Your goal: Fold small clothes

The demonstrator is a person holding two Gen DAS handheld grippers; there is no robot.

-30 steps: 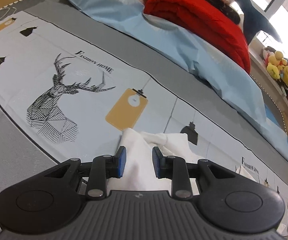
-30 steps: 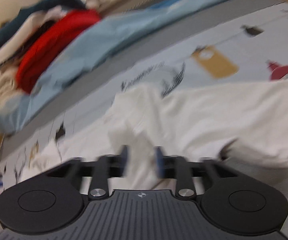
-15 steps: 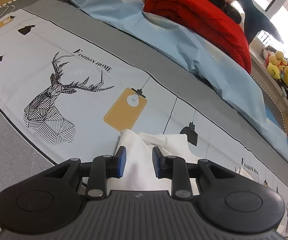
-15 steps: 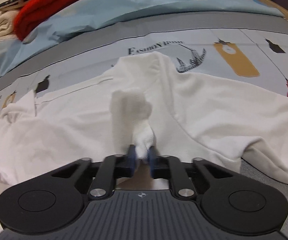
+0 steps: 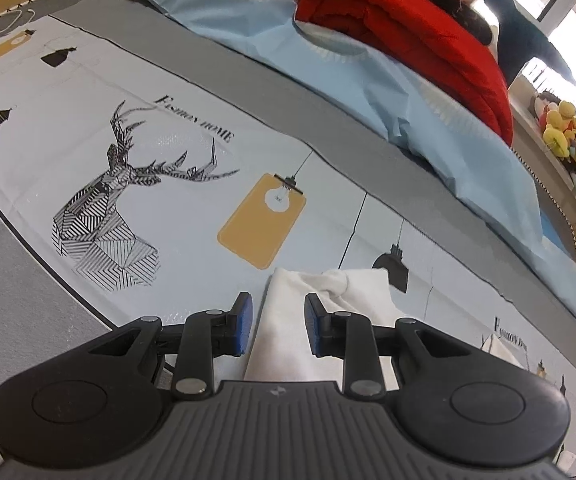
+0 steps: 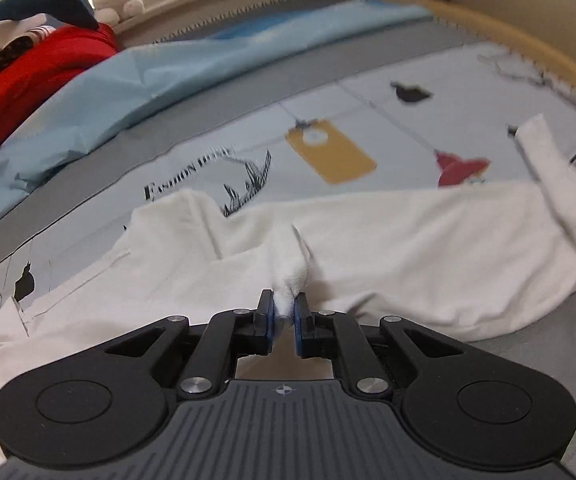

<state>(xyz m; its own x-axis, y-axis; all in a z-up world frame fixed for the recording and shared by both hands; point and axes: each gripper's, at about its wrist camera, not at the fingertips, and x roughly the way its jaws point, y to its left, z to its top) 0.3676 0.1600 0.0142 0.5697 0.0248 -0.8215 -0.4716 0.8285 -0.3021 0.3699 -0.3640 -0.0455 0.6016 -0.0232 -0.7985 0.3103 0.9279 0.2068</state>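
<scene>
A white garment [image 6: 408,248] lies spread on the printed mat [image 6: 328,152]. My right gripper [image 6: 283,312] is shut on a pinched fold of the white garment and holds it just above the cloth. In the left wrist view my left gripper [image 5: 277,322] is open, its blue pads on either side of a white sleeve end [image 5: 288,320] that lies flat on the mat [image 5: 167,200]. The cloth passes between the fingers and is not pinched.
A light blue sheet [image 5: 368,72] and a red folded blanket [image 5: 408,36] lie along the far side of the mat. Plush toys [image 5: 568,136] sit on a ledge at the right. A wooden rim [image 6: 528,40] borders the mat.
My right gripper has closed on a fold of the white garment and swung to the right with it. My left gripper stays open over the sleeve and has barely moved.
</scene>
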